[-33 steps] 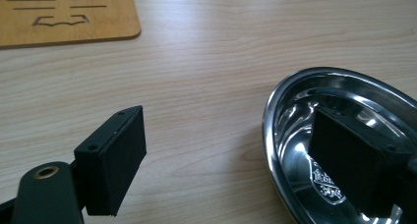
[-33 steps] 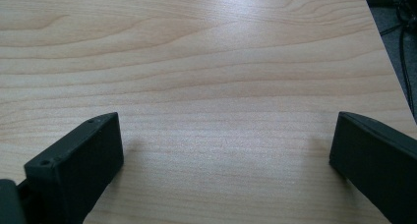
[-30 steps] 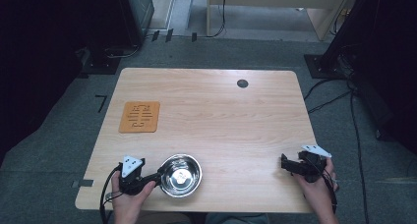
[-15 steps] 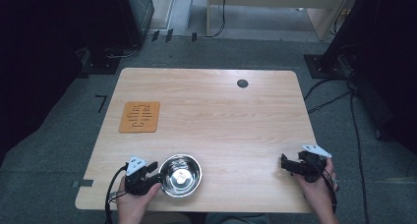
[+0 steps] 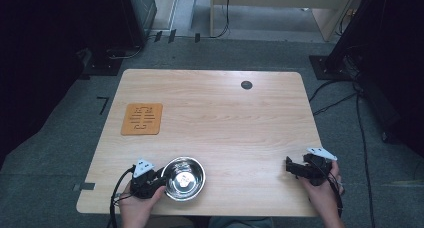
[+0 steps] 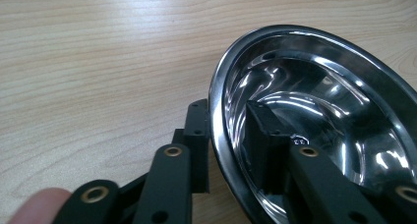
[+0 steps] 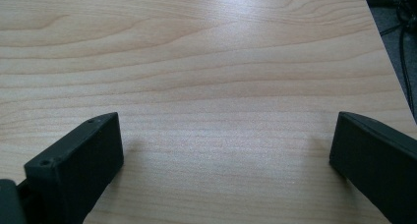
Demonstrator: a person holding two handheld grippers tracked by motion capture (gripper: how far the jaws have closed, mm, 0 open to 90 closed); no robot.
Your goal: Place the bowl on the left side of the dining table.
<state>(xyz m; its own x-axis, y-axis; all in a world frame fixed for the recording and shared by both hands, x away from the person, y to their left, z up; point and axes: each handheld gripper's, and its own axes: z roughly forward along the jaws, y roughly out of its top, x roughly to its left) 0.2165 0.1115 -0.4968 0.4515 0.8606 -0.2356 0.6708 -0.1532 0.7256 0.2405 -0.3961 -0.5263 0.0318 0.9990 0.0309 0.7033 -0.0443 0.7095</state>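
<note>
Change since the earlier frames: my left gripper [image 5: 156, 179] has just been closing its jaws, with the rim of the steel bowl [image 5: 183, 178] between them; the hand itself has barely shifted, and the bowl sits where it sat.

Item: steel bowl [image 6: 314, 121]. Location: near edge of the bench [image 5: 225, 118], left of centre, resting on the wood. Condition: empty, upright.

Item: left gripper. State: one jaw inside the bowl wall, one outside, pinching the rim on the side nearest my left hand. Whether the pinch is fully tight I cannot tell.

Item: right gripper [image 5: 292, 167]. State: jaws spread wide, nothing between them, held low over bare wood at the near right of the bench, well apart from the bowl.

Item: orange mat [image 5: 142, 119]. Location: left side of the bench, farther back, nothing on it.

Progress, as I judge it: reach and grasp done or nearly so. Remaining: lift, carry, set down; the mat looks the likely destination.
</note>
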